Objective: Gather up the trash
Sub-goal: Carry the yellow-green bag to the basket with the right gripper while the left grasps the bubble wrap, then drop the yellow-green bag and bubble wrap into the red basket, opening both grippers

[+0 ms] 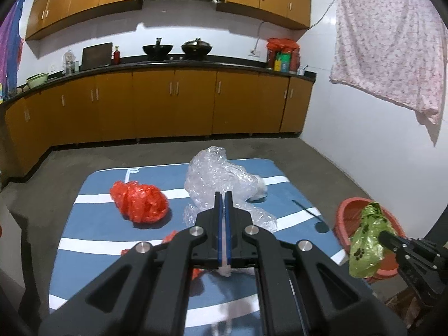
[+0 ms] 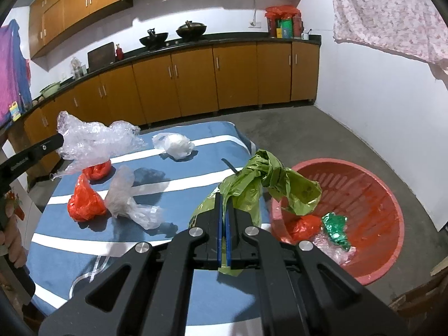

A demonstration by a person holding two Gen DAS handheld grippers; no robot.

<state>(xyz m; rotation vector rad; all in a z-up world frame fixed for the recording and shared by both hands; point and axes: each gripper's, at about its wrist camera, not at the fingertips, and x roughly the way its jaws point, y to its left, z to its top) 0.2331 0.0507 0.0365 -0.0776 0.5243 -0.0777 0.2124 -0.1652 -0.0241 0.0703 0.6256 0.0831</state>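
My left gripper is shut on a clear bubble-wrap sheet, held above the blue striped mat; it also shows in the right wrist view. My right gripper is shut on a green plastic bag at the mat's right edge, beside the red basket. The green bag also shows in the left wrist view. On the mat lie red bags, a clear bag and a white bag.
The red basket holds a red bag, green foil and clear wrap. Kitchen cabinets line the back, a white wall is on the right, and grey floor surrounds the mat.
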